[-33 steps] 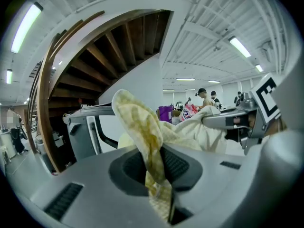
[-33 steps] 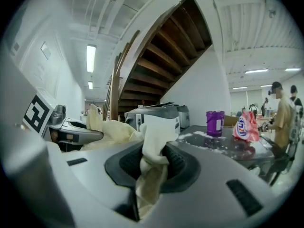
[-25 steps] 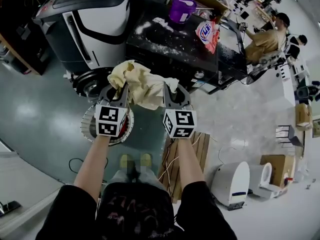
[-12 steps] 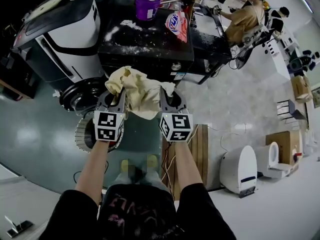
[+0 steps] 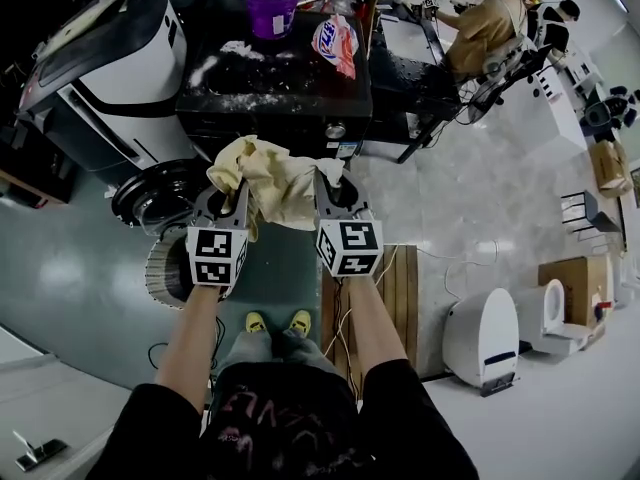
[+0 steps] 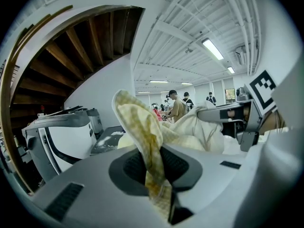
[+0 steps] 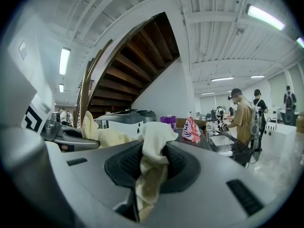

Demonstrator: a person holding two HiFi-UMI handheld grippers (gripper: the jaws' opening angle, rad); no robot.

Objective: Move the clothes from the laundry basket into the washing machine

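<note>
— What have the claws got?

— Both are clenched on the same thing. The left gripper has its jaws pinched on a fold of the pale yellow cloth, and the right gripper is clamped on another fold of it. You can see fabric squeezed right between the pads on each side.

— So the cloth is off the ground?

— Yes, it is bunched up in the air between the two grippers, slung from one to the other, with loose ends poking up above the jaws. The grippers sit side by side, level with each other, on outstretched arms.

— Where is the basket?

— On the floor under the left gripper, a round slatted laundry basket, mostly covered by that gripper's marker cube.

— And the washer?

— The white and black washing machine stands ahead and to the left, with its round dark opening low on the front, near the left gripper. Next to it is a black table dusted with white powder, carrying a purple bucket and a detergent bag. A wooden pallet lies on the floor below the right arm.
</note>
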